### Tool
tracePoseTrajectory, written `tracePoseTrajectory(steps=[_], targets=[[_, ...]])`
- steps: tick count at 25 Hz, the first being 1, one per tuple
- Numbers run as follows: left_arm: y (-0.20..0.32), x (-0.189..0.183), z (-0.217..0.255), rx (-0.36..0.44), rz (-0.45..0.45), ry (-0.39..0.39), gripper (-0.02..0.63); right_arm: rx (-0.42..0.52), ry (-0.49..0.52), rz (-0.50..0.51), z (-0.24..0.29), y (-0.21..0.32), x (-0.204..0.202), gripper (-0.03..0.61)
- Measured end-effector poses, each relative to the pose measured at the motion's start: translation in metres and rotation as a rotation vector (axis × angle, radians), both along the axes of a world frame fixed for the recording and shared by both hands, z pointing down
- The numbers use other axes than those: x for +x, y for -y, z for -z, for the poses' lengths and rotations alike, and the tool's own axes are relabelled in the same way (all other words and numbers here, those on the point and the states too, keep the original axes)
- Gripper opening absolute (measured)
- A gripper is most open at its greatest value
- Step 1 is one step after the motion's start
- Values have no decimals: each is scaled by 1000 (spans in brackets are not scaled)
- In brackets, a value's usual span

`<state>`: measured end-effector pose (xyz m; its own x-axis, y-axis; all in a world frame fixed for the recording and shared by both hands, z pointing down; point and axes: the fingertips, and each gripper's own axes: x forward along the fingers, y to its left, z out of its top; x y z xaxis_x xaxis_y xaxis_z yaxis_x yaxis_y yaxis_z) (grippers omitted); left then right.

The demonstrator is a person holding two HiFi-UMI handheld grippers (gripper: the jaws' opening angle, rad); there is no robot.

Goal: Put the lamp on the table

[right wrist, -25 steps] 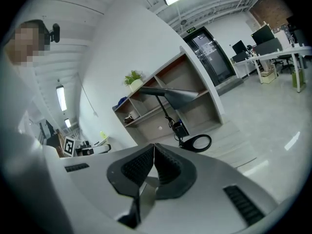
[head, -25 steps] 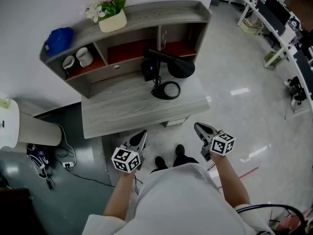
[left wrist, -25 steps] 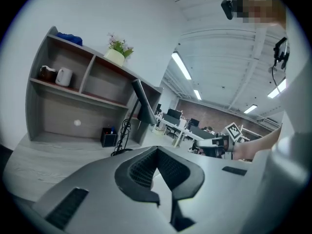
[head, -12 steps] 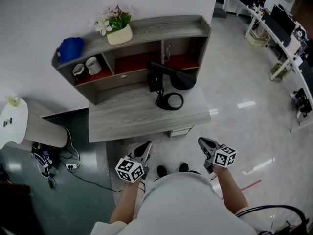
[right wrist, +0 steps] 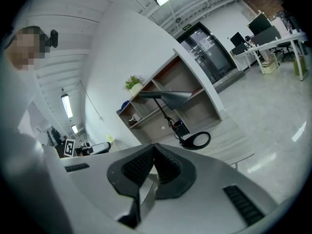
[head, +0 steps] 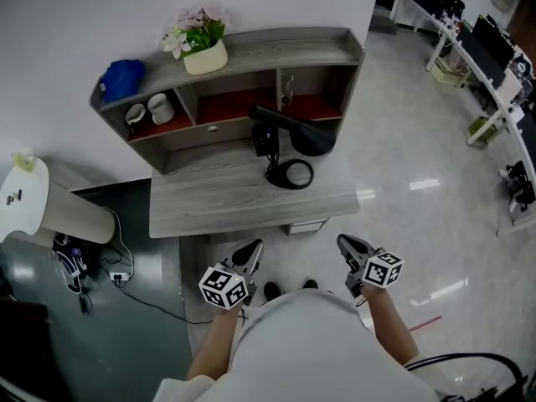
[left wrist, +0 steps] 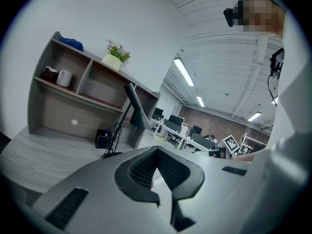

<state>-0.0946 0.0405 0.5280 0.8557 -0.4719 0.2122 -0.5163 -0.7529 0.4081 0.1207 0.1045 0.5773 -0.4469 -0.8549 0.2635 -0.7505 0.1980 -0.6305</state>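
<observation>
While my two claws hang shut and empty just in front of my body, little has changed over the last second. The left claw [head: 249, 248] has drifted slightly, the right claw [head: 345, 243] likewise, and neither has opened. In each claw's own view the ribbed pads meet with nothing between them.

The lamp [head: 311, 137] has not stirred. Its ring-shaped foot [head: 290, 174] lies flat on the grey tabletop [head: 218, 201], towards the right end. Its dark shade leans out in front of the shelves [head: 251, 50], beside a small black box [head: 265, 141] with its cable. Both claws are well apart from it, out over the pale floor [head: 419, 224] on the near side of the tabletop, touching nothing.

To my eye that means the job is as good as finished: the lamp already stands where the task wants it, upright and steady on its foot. My small drift reads as easing off, not as reaching in. I judge there is nothing left to grip. The only risk would be going back in and snagging the cable or knocking the shade.
</observation>
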Motion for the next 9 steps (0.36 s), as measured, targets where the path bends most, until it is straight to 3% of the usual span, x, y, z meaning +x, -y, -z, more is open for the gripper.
tracePoseTrajectory(steps=[9], targets=[[6, 16, 3, 8, -14, 10, 11, 9, -5, 9, 2, 8, 15, 18]])
